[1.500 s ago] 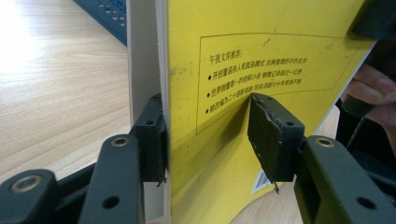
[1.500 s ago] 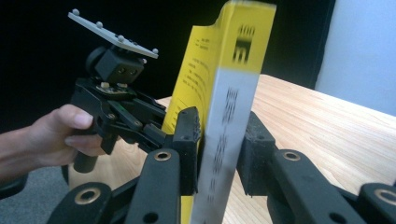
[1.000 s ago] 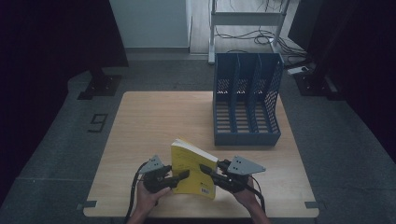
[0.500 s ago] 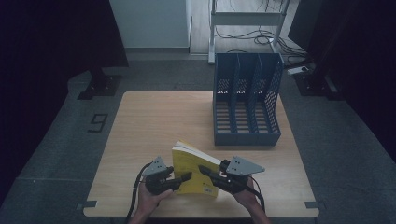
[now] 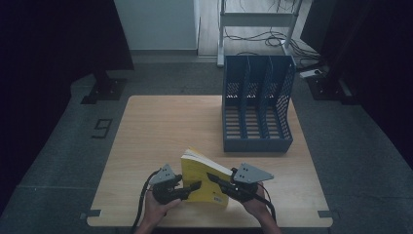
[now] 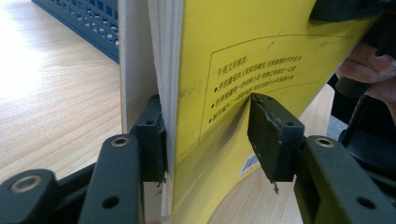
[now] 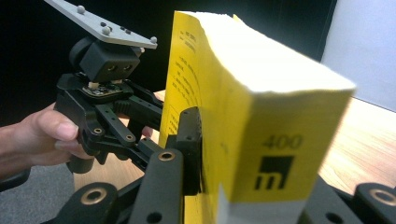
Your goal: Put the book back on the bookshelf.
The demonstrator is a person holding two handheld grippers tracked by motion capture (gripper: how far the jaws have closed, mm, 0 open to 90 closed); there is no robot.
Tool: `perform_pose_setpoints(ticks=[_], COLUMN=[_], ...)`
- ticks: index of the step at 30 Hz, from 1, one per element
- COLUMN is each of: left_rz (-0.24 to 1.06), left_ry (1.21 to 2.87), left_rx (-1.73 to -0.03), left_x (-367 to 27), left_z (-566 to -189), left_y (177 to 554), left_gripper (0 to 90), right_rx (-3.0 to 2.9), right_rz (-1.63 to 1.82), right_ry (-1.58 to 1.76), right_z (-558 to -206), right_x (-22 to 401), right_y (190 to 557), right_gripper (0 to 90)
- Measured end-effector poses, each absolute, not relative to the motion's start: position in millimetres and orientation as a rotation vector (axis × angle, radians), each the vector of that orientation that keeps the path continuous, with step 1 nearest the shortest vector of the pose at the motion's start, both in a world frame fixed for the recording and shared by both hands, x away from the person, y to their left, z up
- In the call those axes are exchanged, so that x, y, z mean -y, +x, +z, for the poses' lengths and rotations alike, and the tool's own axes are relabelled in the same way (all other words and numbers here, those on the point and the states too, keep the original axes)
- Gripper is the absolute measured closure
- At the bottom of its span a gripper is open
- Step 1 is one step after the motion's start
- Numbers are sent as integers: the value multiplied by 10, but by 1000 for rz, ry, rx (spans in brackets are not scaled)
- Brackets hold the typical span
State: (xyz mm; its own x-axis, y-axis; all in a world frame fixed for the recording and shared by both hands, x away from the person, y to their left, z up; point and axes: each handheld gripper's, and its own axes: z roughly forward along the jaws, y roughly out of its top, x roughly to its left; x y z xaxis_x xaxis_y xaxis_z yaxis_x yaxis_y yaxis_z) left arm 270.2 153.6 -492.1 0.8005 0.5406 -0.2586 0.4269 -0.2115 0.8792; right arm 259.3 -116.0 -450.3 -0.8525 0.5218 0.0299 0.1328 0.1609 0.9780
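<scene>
Yellow book (image 5: 203, 176) stands clamped in the right gripper (image 5: 217, 181); left gripper (image 5: 191, 188) straddles it, just opening.

two matte black, two-jaw handheld grippers (image 5: 192, 185) (image 5: 214, 178), each topped by a grey three-cornered plate (image 5: 253, 173) studded with small pale balls. black perforated link arms carry brass-ringed pivot holes (image 7: 95, 196); dark, worn rectangular pads (image 6: 269, 135) line the fingers. black cables (image 5: 141, 204) trail from both. bare hands (image 7: 44, 130), no sleeves seen.
</scene>
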Motion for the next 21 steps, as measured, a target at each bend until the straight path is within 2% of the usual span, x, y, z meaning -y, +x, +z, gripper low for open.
perform_pose_setpoints(ticks=[8,21], left_rz=[100,145], left_ry=[1823,1786], left_rx=[-760,-819], left_x=[-1528,-1590], left_z=[-4942,-4954], left_y=[2733,2766], left_gripper=[392,301], right_rx=[-2124,-2088], right_rz=[1736,1757], right_ry=[638,643], right_z=[-4489,-4469], right_x=[1124,1127], right_y=[2569,2542], right_gripper=[747,749])
